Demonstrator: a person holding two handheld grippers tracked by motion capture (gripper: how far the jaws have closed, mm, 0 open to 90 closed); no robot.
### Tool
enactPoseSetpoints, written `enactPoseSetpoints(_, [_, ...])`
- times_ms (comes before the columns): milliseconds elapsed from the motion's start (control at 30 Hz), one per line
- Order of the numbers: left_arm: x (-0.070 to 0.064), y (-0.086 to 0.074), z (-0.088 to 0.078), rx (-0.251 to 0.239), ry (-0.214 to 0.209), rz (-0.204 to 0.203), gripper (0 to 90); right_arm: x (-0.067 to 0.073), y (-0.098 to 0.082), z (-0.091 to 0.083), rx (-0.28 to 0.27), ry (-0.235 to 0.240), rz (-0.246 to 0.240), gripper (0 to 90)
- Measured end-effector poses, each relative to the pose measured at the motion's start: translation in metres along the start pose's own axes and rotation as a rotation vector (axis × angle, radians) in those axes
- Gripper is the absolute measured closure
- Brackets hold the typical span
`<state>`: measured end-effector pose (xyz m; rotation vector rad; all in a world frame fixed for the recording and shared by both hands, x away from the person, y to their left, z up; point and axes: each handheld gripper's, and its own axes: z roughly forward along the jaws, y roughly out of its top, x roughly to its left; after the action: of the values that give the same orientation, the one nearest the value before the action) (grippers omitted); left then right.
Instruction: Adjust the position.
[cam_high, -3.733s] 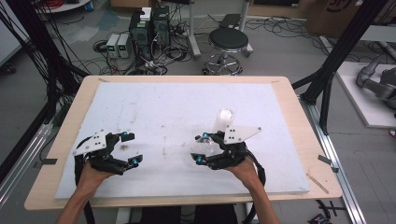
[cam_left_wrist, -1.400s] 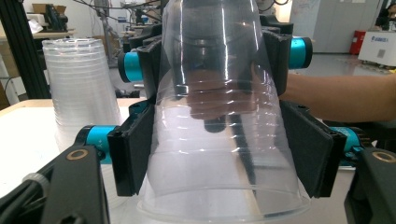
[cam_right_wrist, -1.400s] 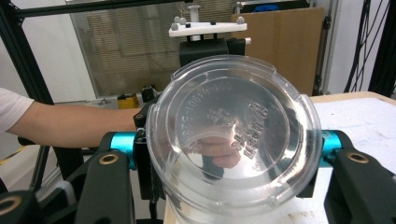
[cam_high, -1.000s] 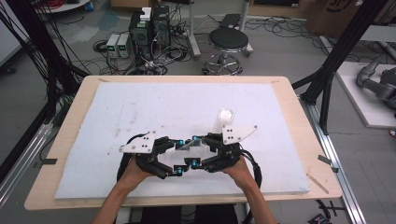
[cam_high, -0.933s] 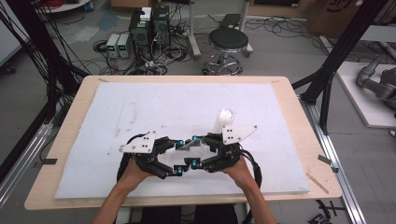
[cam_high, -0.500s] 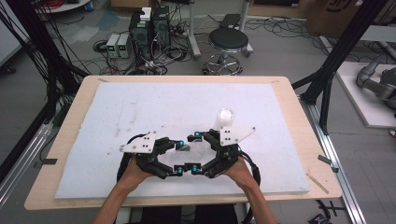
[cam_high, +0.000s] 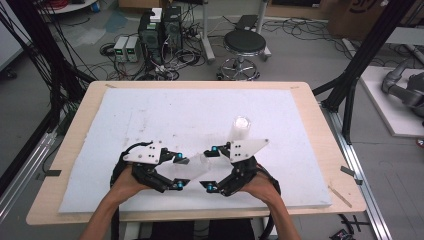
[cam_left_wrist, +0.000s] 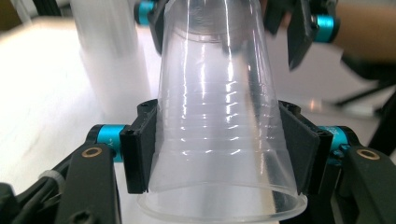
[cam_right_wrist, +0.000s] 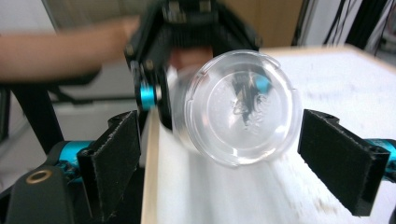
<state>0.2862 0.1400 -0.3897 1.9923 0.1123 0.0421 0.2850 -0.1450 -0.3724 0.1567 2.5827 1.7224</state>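
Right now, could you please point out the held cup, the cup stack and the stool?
cup (cam_left_wrist: 224, 140), left gripper view, ribbed side wall between the pads
cup stack (cam_high: 240, 128), high view, upper wall
stool (cam_high: 244, 42), high view, seat top

A lab. Black frame struts (cam_high: 367, 55) flank the table (cam_high: 320, 130). Beyond it, cables (cam_high: 125, 65), electronics boxes (cam_high: 160, 30) and a stool (cam_high: 244, 44).

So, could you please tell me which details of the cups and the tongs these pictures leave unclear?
- The clear cup in the left tongs: its base is cut off by the top edge of the left gripper view.
- Embossed marking on that cup's base, in the right gripper view: motion blur makes it unreadable.
- The stack of cups on the white board, in the high view: too small to count.
- The right tongs stand open around the cup's base; contact cannot be told.
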Motion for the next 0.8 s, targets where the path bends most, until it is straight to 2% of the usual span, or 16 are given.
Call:
enactPoseSetpoints(167, [-0.002, 0.015, -0.002, 0.197, 0.019, 0.026, 36.1, 0.003, 0.005, 0.006, 0.141, -0.008, -0.041, 13.5])
enactPoseSetpoints(367, [-0.005, 0.031, 0.004, 0.373, 0.007, 0.064, 36.1, 0.006, 0.013, 0.014, 0.338, -0.028, -0.07, 13.5])
enactPoseSetpoints(600, [-0.006, 0.039, 0.014, 0.485, -0.009, 0.07, 36.4, 0.005, 0.022, 0.019, 0.539, -0.043, -0.081, 13.5])
enactPoseSetpoints(667, [-0.006, 0.04, 0.017, 0.503, -0.012, 0.068, 36.4, 0.005, 0.023, 0.022, 0.594, -0.041, -0.085, 13.5])
enactPoseSetpoints(733, [-0.005, 0.041, 0.019, 0.512, -0.024, 0.064, 36.5, 0.006, 0.024, 0.023, 0.612, -0.034, -0.089, 13.5])
enactPoseSetpoints(800, [-0.004, 0.042, 0.02, 0.513, -0.03, 0.063, 36.6, 0.006, 0.026, 0.024, 0.609, -0.028, -0.088, 13.6])
